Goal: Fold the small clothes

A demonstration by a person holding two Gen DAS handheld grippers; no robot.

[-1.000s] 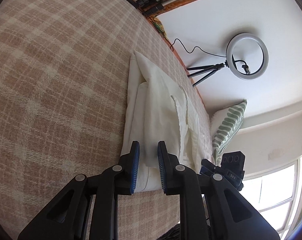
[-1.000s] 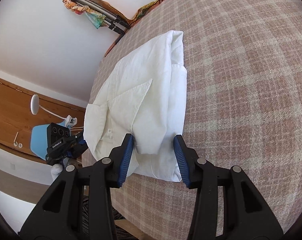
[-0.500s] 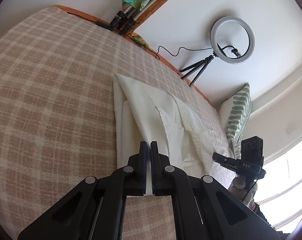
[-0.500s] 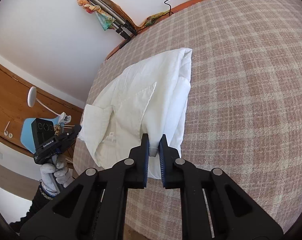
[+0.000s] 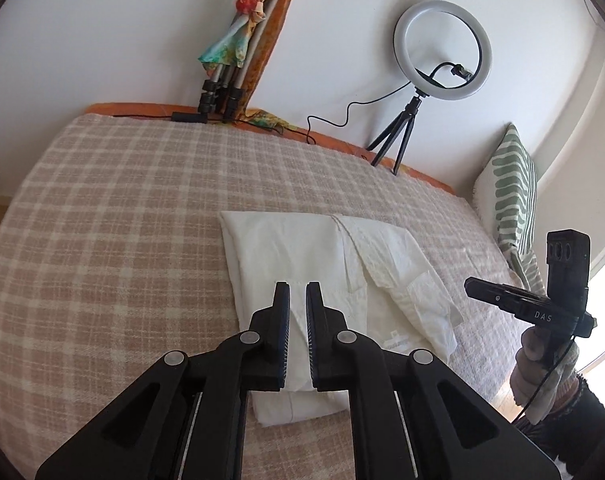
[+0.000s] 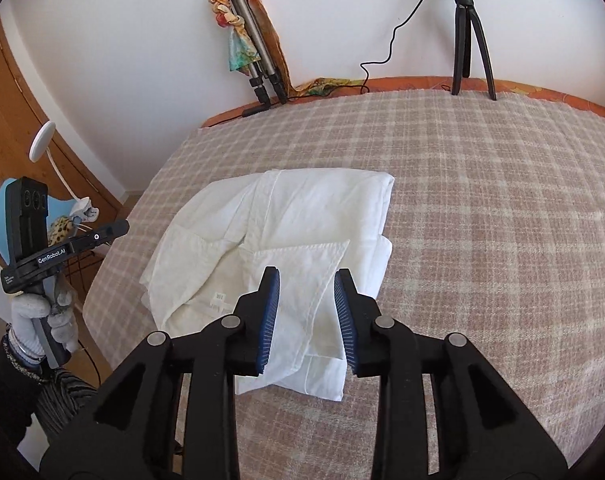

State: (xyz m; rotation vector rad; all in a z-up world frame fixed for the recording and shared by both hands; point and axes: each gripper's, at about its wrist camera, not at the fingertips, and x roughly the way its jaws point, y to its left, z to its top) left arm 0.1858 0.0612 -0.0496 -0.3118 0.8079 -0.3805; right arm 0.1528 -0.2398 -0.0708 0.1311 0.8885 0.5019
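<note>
Scene: a bed [image 5: 102, 240] spread with a pink-and-cream checked blanket, set against a white wall.
Garment: a white garment [image 5: 314, 256] lies partly folded near the bed's front edge, a sleeve or flap turned over its middle, a small label showing at its near hem; in the right wrist view [image 6: 294, 232] its folded edge runs along the right side.
Left gripper: the left gripper [image 5: 297, 296] hangs above the garment's near half, its fingers [image 5: 281, 312] drawn almost together with only a thin slit between them and no cloth caught there; the slit has widened slightly in the last moment.
Right gripper: the right gripper [image 6: 307, 282] hovers over the garment's near corner, its blue-padded fingers [image 6: 270, 308] spread apart and released, having just been opening; the cloth lies below them, not pinched.
Hands: a gloved hand [image 6: 42, 312] carries the left gripper at the bed's left side; another [image 5: 542, 364] carries the right one on the opposite side.
Background: a ring light [image 5: 442, 50] on a small tripod stands at the bed's far edge, a folded tripod [image 5: 226, 64] wrapped in a coloured scarf leans on the wall, and a green-striped pillow [image 5: 510, 196] stands at the right.
</note>
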